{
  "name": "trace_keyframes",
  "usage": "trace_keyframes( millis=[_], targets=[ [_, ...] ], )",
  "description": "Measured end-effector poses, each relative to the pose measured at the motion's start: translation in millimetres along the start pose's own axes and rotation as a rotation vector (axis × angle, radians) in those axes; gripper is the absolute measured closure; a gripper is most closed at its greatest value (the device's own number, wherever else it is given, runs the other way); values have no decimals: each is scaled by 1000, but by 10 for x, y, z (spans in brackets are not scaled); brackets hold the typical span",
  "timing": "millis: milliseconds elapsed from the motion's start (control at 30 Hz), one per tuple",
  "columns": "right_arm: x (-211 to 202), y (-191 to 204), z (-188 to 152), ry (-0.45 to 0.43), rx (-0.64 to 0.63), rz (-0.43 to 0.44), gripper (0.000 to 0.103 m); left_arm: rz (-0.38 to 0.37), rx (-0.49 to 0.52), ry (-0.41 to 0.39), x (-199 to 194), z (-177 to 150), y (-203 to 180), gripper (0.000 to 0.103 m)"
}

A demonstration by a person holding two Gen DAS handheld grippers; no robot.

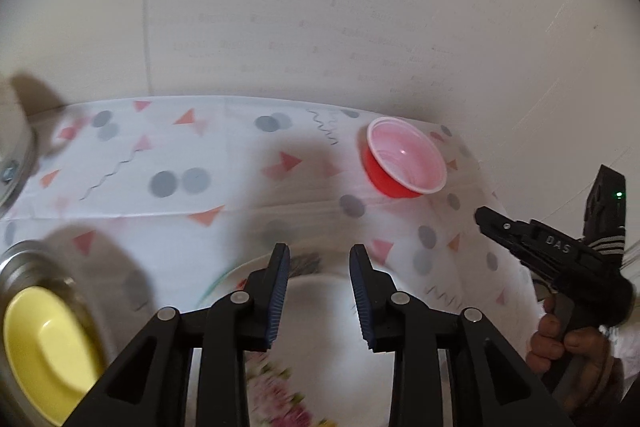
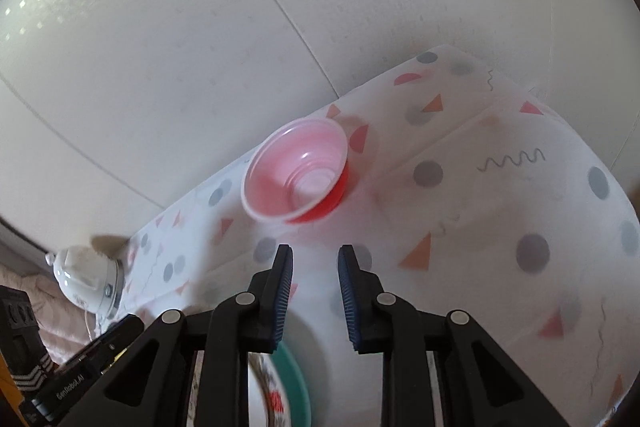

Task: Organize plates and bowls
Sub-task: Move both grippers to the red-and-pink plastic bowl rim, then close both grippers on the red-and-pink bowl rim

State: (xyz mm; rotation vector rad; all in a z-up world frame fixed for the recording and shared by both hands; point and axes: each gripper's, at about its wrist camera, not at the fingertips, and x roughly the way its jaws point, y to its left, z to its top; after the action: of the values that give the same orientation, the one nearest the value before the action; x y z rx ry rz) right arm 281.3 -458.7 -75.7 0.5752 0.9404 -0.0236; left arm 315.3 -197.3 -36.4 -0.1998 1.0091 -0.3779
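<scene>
Your left gripper (image 1: 319,267) has its two fingers apart with nothing between them. Just under and behind its fingertips lies a white round plate with a flower pattern and a green edge (image 1: 320,307), on the white tablecloth printed with grey dots and pink triangles (image 1: 224,187). To the left of this gripper, low and very near, you see a yellow plastic bowl (image 1: 48,351) sitting inside a shiny metal bowl (image 1: 24,263); both are blurred. Ahead and to the right of the fingers stands a red plastic bowl with a pale pink inside (image 1: 404,159), upright on the cloth, well apart from the plate.

Your right gripper (image 2: 315,267) is also spread, holding nothing. The same red bowl (image 2: 298,175) is straight ahead of its fingertips, near but not touching. The flowered plate (image 2: 296,379) lies below the left finger of this gripper. Far to its left, at the cloth's edge, stands a white rounded object (image 2: 86,281).
</scene>
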Motion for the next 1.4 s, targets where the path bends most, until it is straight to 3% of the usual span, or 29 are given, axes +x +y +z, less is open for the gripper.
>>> trace_keyframes(
  millis=[333, 733, 800, 833, 900, 1000, 1400],
  targets=[
    [368, -204, 475, 6, 50, -6, 83, -29, 8, 24, 467, 415, -279, 72],
    [704, -336, 645, 59, 99, 35, 84, -99, -37, 79, 941, 761, -367, 72],
    [734, -328, 639, 64, 88, 33, 91, -103, -46, 99, 1045, 785, -379, 72],
    [752, -311, 633, 65, 75, 26, 93, -102, -49, 111, 1100, 792, -384, 73],
    [769, -282, 621, 61, 51, 11, 96, -114, -52, 125, 1162, 791, -396, 87],
    [769, -247, 609, 63, 35, 22, 97, -126, -46, 131, 1197, 773, -426, 93],
    [805, 27, 512, 114, -17, 74, 97, -86, -98, 100, 949, 650, -185, 95]
  ],
)
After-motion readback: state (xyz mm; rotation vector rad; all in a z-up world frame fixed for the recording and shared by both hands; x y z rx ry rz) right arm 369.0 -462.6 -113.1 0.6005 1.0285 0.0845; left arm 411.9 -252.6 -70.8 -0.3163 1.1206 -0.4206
